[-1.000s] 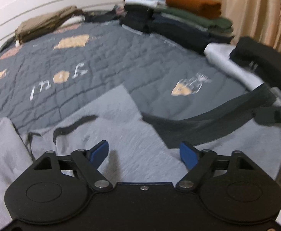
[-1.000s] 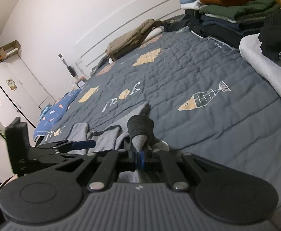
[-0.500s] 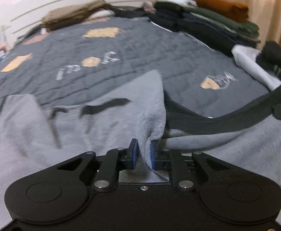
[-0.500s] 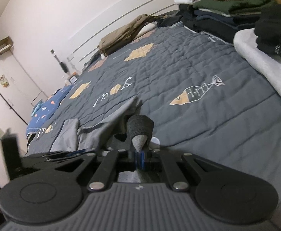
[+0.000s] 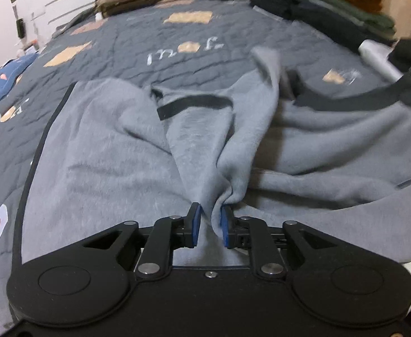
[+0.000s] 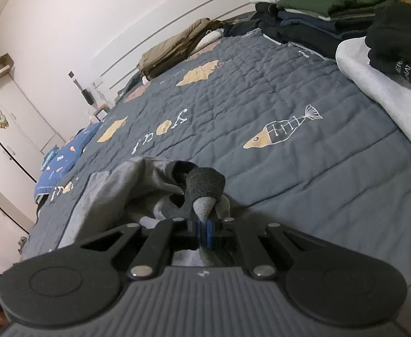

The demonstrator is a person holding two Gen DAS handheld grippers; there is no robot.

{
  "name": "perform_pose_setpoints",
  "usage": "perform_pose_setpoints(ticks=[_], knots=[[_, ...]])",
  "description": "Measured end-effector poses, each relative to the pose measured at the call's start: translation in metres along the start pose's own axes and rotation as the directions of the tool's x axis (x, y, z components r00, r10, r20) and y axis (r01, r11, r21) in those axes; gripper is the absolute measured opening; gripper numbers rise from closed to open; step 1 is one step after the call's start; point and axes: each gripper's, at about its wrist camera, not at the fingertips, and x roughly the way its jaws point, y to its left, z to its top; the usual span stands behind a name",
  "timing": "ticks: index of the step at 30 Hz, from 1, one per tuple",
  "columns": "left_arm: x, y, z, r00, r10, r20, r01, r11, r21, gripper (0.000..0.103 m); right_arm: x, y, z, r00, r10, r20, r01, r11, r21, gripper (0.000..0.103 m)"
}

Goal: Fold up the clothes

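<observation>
Two grippers are clamped on one grey fleece garment [image 5: 107, 151], which lies rumpled on the quilted bed [image 6: 289, 129], on the near side of the fish motif [image 6: 284, 130] stitched into the quilt. The left gripper [image 5: 209, 226] pinches a gathered ridge of the grey cloth between its blue pads, with the fabric fanning away from it toward the fish. The right gripper [image 6: 204, 231] is closed tight on a tapering grey tip ringed by a dark cuff [image 6: 205, 182], just short of the fish. Beyond the fish and to its right stands a stack of folded clothes [image 6: 326, 8].

The garment looks mid-fold, both holds bearing cloth. To do this well, the two grips should travel together at even height, so that the lifted part stays taut between them and lands flat. The fleece is thick and bunches easily, so the ridge at the left gripper should be drawn out before setting down. The dark trim [image 5: 194, 104] can serve as an alignment line.
</observation>
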Motion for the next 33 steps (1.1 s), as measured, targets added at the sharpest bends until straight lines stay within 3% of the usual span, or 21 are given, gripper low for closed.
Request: perform_pose_setpoints(ticks=[2, 3, 4, 10, 14, 20, 28, 33], knots=[[-0.015, -0.001, 0.009, 0.997, -0.038, 0.068, 0.039, 0.999, -0.013, 0.036, 0.000, 0.000, 0.000, 1.000, -0.002, -0.004, 0.002, 1.000, 0.000, 0.004], [-0.022, -0.004, 0.014, 0.993, -0.047, 0.104, 0.049, 0.999, -0.010, 0.050, 0.000, 0.000, 0.000, 1.000, -0.003, -0.004, 0.003, 1.000, -0.001, 0.004], [-0.027, -0.008, 0.021, 0.989, -0.058, 0.139, 0.057, 0.998, 0.009, 0.057, 0.000, 0.001, 0.000, 1.000, -0.004, -0.004, 0.004, 1.000, -0.002, 0.004], [-0.014, -0.053, 0.075, 0.970, -0.110, 0.216, 0.065, 0.977, 0.204, 0.057, 0.003, 0.002, -0.001, 1.000, -0.006, -0.011, 0.006, 1.000, -0.009, 0.004], [0.020, -0.085, 0.104, 0.969, -0.154, 0.192, 0.081, 0.936, 0.341, 0.057, 0.003, 0.001, 0.000, 1.000, -0.001, -0.013, 0.001, 1.000, -0.005, 0.004], [0.088, -0.114, 0.118, 0.985, -0.139, 0.104, 0.075, 0.880, 0.468, 0.057, 0.003, 0.002, 0.002, 1.000, 0.002, -0.017, -0.002, 1.000, -0.011, 0.004], [0.139, -0.118, 0.113, 0.993, -0.097, 0.063, 0.037, 0.784, 0.619, 0.057, 0.008, 0.004, 0.006, 1.000, -0.003, -0.024, 0.002, 0.999, -0.039, 0.005], [0.161, -0.124, 0.114, 0.994, -0.101, 0.052, 0.034, 0.702, 0.712, 0.057, 0.014, 0.004, 0.007, 0.999, -0.011, -0.035, 0.009, 0.999, -0.047, 0.005]])
